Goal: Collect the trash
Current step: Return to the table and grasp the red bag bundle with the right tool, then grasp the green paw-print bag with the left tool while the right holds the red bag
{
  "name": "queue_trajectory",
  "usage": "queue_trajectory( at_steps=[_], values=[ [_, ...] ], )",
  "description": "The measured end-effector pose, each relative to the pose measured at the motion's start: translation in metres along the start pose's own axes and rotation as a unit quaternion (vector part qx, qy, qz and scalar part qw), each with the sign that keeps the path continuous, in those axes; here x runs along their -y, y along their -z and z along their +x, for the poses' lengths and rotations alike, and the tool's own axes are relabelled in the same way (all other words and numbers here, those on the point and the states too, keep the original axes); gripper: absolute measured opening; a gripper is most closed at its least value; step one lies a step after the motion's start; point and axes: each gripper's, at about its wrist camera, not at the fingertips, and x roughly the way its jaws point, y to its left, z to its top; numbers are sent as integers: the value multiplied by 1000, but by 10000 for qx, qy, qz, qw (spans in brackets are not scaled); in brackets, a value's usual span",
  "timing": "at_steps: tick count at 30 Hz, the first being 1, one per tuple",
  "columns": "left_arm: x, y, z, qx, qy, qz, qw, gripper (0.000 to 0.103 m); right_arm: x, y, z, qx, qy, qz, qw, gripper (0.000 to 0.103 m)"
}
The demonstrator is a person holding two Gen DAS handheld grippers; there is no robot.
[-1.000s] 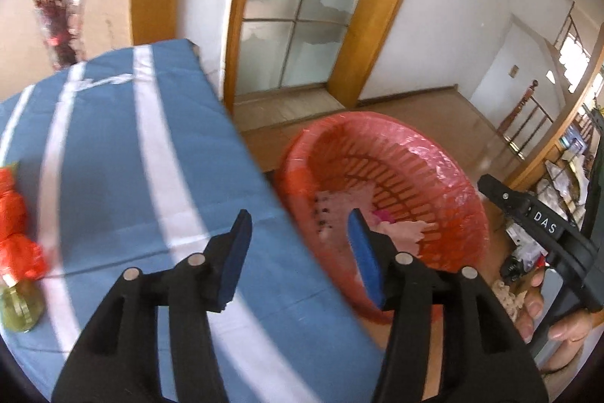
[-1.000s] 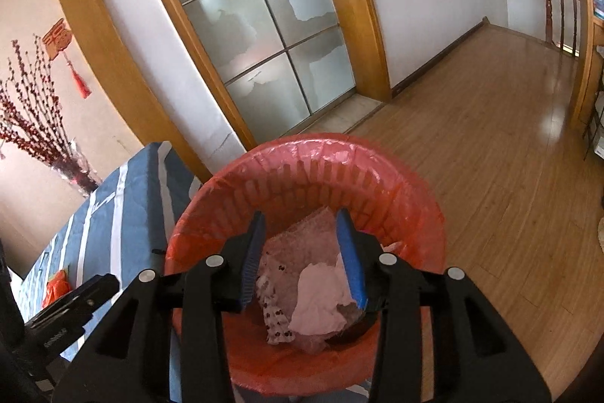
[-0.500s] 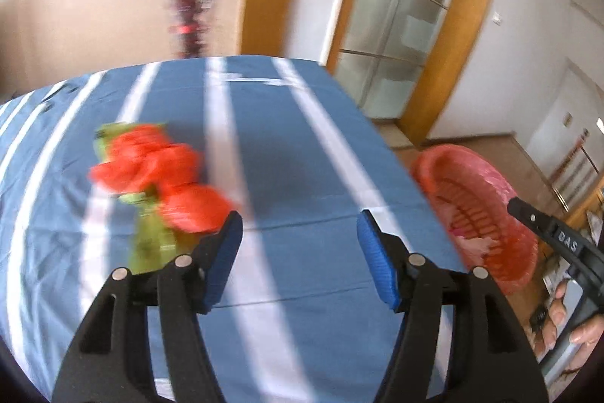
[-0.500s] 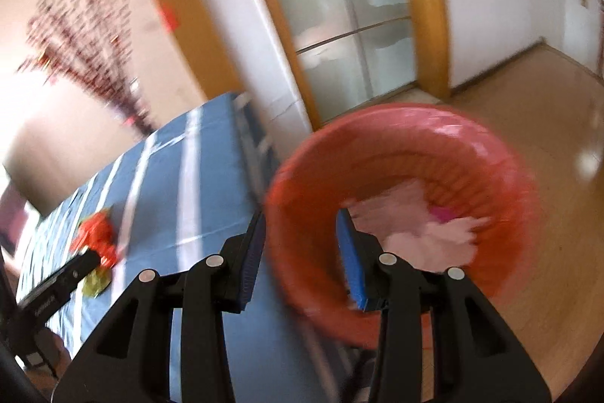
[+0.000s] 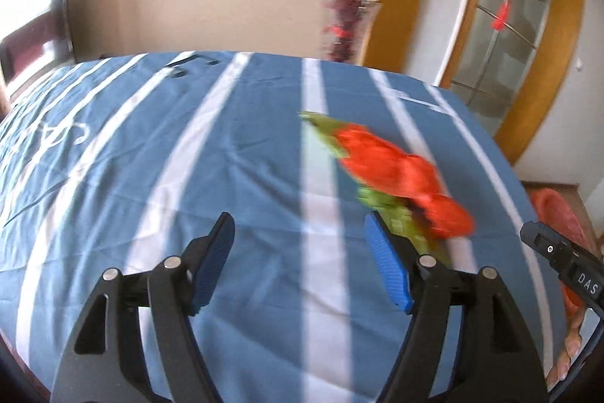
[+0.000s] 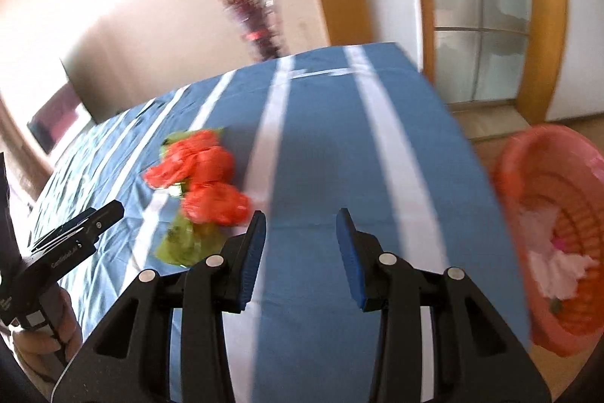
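A crumpled red plastic bag (image 5: 396, 169) lies on green wrapping (image 5: 407, 225) on the blue striped tablecloth (image 5: 188, 157). My left gripper (image 5: 300, 259) is open and empty, above the cloth, just left of the trash. In the right wrist view the red bag (image 6: 205, 172) and green wrapping (image 6: 185, 244) lie left of my right gripper (image 6: 300, 252), which is open and empty. The red basket (image 6: 528, 176) with paper scraps (image 6: 555, 259) stands off the table's right edge.
A vase of red branches (image 6: 260, 25) stands behind the table's far edge. A glass door with a wooden frame (image 6: 479, 6) is at the right. Wooden floor (image 6: 487, 123) lies beyond the table. A dark chair back (image 5: 37, 29) is at the far left.
Both grippers have swung left from over the basket to over the table. The red bag and green wrapping now sit close in front; the basket has slid to the right edge.
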Motion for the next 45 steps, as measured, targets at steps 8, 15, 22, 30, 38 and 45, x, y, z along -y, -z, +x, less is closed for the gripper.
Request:
queue_trajectory(
  at_steps=[8,15,22,30,38,45],
  values=[
    [-39,-8,8,-51,-98,-240,9997,72,-47,-16,35,-208,-249,-338,9989,40],
    [-51,-11,18,-161,-64,-316,9993,72,-68,-16,62,-526,-258,-655,9961,40],
    [-51,-10,26,-264,13,-312,9992,72,-65,-12,73,-628,-110,-686,9956,20],
    [-26,-9,33,-399,290,-91,9987,72,-32,-13,65,-464,299,-235,9982,9],
    [19,-14,45,-563,669,258,9958,72,28,-14,34,-64,695,605,9957,7],
    [47,-21,67,-789,705,285,9940,72,56,-12,23,2,810,874,9929,7]
  ],
)
